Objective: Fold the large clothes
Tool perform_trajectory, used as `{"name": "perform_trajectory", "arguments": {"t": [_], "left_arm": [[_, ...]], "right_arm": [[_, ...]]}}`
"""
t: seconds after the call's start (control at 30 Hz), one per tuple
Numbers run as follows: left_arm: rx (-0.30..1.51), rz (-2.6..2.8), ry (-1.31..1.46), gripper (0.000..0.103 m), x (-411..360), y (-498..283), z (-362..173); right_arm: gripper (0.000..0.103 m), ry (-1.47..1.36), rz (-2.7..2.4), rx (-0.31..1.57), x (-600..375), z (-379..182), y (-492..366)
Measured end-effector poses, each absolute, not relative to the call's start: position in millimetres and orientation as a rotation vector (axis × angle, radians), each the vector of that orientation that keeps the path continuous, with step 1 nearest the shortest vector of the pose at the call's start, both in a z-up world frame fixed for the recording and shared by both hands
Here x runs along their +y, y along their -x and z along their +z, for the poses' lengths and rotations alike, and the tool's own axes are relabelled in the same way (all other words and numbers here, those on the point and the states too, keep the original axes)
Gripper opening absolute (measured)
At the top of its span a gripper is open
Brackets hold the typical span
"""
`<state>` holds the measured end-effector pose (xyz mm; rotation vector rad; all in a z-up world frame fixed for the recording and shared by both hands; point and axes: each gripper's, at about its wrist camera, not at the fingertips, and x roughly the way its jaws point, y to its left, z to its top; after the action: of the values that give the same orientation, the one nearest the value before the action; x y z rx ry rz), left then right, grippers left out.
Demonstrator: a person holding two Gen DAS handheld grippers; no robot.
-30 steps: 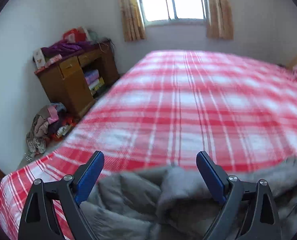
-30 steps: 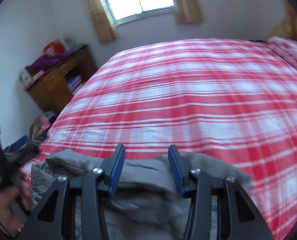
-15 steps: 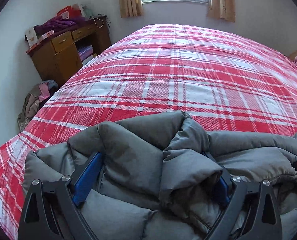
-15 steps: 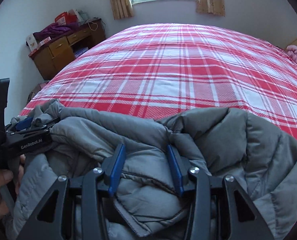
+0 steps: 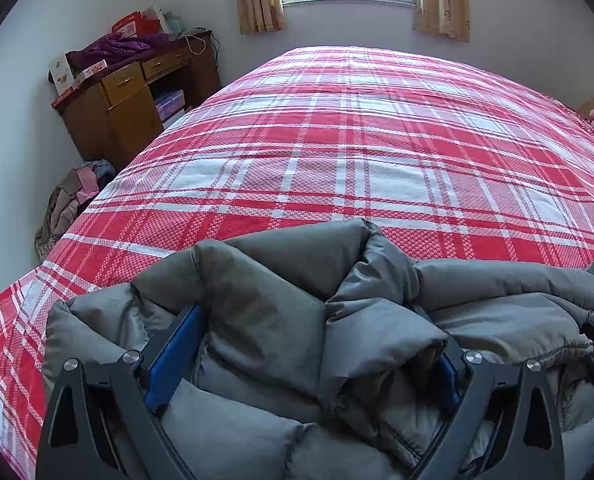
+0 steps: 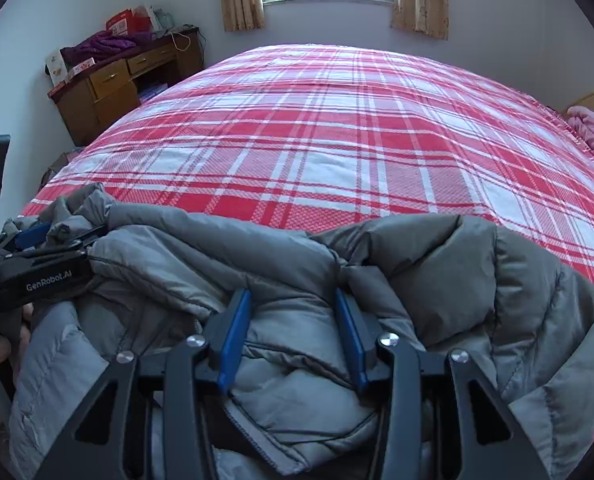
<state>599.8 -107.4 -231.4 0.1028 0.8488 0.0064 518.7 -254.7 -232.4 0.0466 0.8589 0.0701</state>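
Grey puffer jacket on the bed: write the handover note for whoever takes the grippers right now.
Left gripper: jaws wide, a thick bunch of the grey puffer jacket between the pads; firm grip not confirmed.
Right gripper: closed on a fold of the jacket.
Jacket lies bunched at the near edge of the red plaid bed; the rest of the cover is bare.
Done: jacket brought onto the bed.
Left: spread it flat, then fold.

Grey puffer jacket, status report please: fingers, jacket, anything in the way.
Left gripper and right gripper: both closed on bunched folds. Grey puffer jacket crumpled at the near edge of the plaid bed, unfolded. Nothing on the bed ahead.
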Motion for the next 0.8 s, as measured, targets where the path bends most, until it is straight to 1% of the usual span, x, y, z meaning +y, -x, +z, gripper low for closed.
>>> {"name": "perform_trajectory", "arguments": {"t": [0.8], "left_arm": [[0.848,0.015,-0.121,0.098,-108.8,-599.0,-233.1]], "right_arm": [[0.046,-0.009,0.045,0.864,-248.6,-233.9,-520.4]]}}
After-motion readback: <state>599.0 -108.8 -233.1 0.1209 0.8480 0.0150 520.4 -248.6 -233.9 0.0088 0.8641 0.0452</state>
